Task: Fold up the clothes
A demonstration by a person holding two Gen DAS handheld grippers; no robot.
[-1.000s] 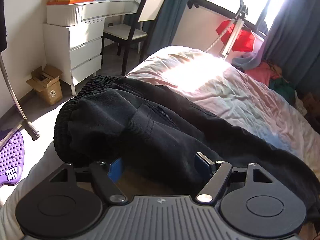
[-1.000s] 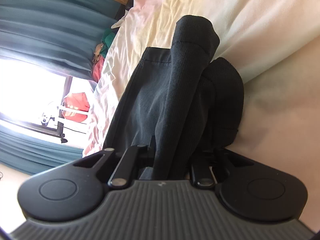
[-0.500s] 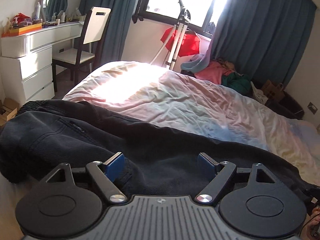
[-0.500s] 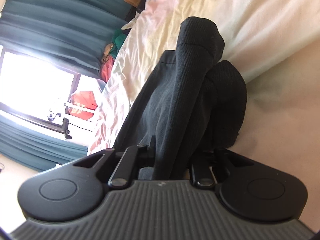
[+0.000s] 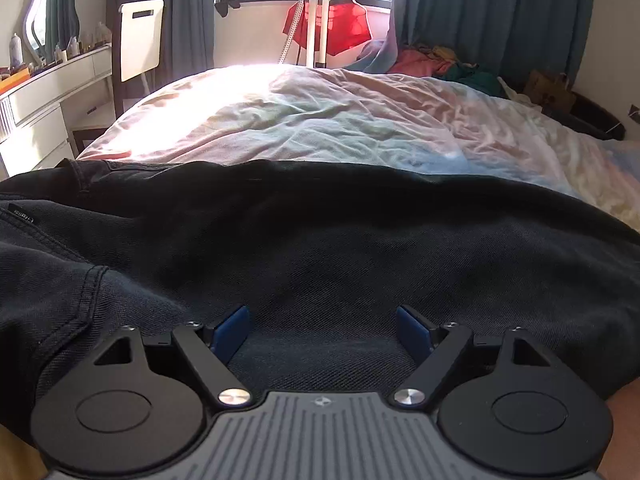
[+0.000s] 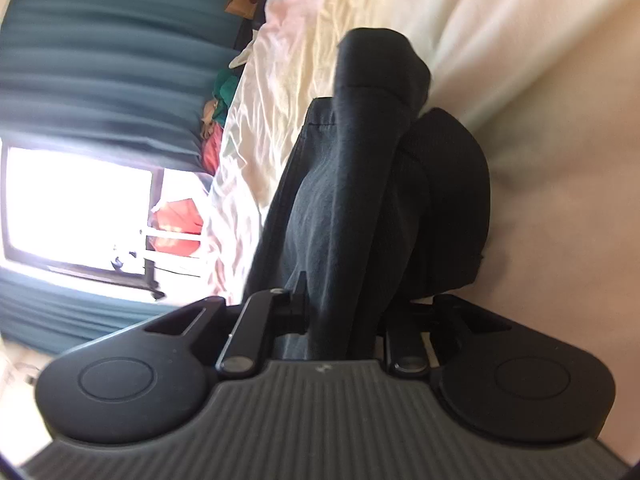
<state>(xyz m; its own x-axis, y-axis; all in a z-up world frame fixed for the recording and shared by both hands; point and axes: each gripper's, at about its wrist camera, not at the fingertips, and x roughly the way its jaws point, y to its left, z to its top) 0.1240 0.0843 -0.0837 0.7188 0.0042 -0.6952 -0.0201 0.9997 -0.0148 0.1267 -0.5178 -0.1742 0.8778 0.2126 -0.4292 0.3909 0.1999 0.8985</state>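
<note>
A black garment, trousers by the look of the pocket seam, [image 5: 320,240] lies stretched across the near edge of the bed [image 5: 320,128]. My left gripper [image 5: 322,334] is open just above the cloth near its middle, blue pads apart, holding nothing. In the right wrist view, rolled on its side, my right gripper [image 6: 344,312] is shut on a bunched end of the same black garment [image 6: 360,184], whose folds stand up between the jaws against the pale sheet [image 6: 500,40].
A white dresser [image 5: 44,96] and a chair [image 5: 140,44] stand left of the bed. A stand with a red cloth [image 5: 326,26] is under the window. Piled clothes [image 5: 432,60] and a paper bag [image 5: 550,86] lie at the far right by the curtains.
My left gripper has swung right along the garment from the waistband end to its middle, still open. My right gripper keeps its hold and has shifted only slightly.
</note>
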